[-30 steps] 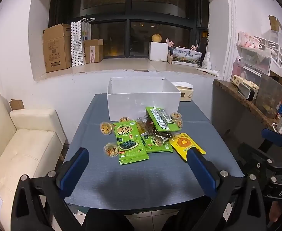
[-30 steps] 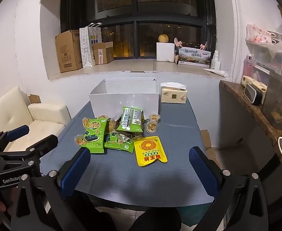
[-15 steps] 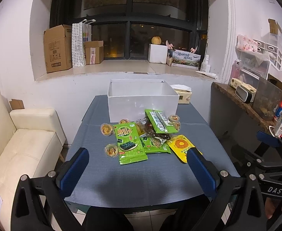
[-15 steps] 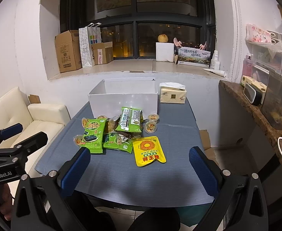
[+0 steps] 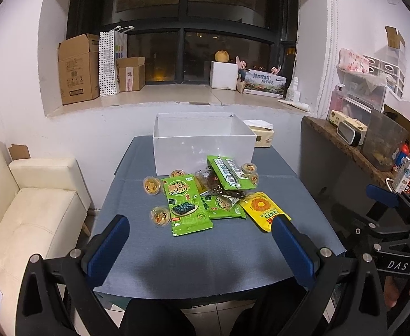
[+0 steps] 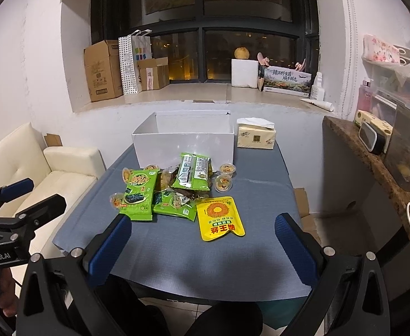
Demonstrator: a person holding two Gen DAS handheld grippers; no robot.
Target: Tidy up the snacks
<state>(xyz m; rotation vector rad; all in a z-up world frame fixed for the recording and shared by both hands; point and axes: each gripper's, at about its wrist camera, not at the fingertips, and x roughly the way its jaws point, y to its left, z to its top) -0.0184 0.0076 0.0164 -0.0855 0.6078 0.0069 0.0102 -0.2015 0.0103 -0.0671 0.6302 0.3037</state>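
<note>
A pile of snacks lies mid-table in front of an open white box (image 5: 202, 148) (image 6: 183, 145): a green seaweed packet (image 5: 186, 203) (image 6: 139, 193), a tilted green packet (image 5: 228, 172) (image 6: 193, 170), another green packet (image 5: 223, 208) (image 6: 174, 205), a yellow sunflower-seed pouch (image 5: 265, 210) (image 6: 220, 217) and several small jelly cups (image 5: 151, 186) (image 6: 223, 182). My left gripper (image 5: 202, 247) is open and empty above the near table edge. My right gripper (image 6: 202, 247) is open and empty too, to the right of the left one.
The table has a blue-grey cover (image 5: 176, 254) (image 6: 205, 260). A tissue pack (image 6: 256, 137) sits right of the box. A cream sofa (image 5: 22, 218) stands at the left, a dark counter with clutter (image 5: 353, 145) at the right. Cardboard boxes (image 5: 77, 68) stand on the window ledge.
Both grippers have drawn back and up a little from the table, so the snacks look slightly farther. Both stay open and empty. The snacks have not moved.
</note>
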